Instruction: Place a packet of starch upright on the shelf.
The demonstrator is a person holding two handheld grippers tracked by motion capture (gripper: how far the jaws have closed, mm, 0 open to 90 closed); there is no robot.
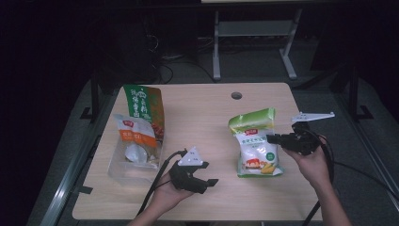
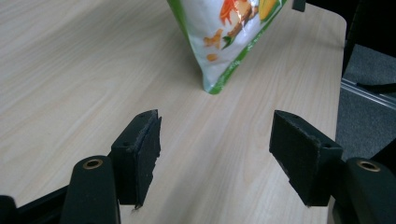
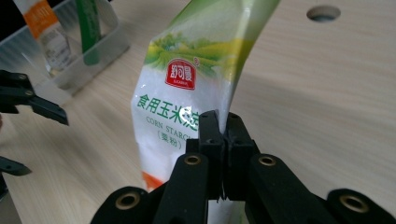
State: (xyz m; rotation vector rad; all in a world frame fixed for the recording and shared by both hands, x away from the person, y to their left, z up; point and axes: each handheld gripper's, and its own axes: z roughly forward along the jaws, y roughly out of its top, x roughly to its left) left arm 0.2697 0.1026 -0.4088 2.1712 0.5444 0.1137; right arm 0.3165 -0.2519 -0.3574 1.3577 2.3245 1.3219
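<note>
A white and green bag of corn starch (image 1: 256, 150) is tilted up on the wooden table (image 1: 197, 117), its top folded over. My right gripper (image 1: 272, 139) is shut on the bag's right edge, and in the right gripper view the jaws (image 3: 219, 123) pinch that thin edge of the bag (image 3: 187, 93). My left gripper (image 1: 208, 174) hovers open near the table's front edge, to the left of the bag. In the left gripper view its jaws (image 2: 215, 144) stand wide apart with nothing between them, and the bag's lower corner (image 2: 224, 37) rests on the table ahead.
A clear plastic bin (image 1: 123, 169) at the left holds an orange-labelled pouch (image 1: 134, 134) and a tall green packet (image 1: 146, 106). A round cable hole (image 1: 236, 95) is near the table's far edge. Bare wood lies between the bin and the bag.
</note>
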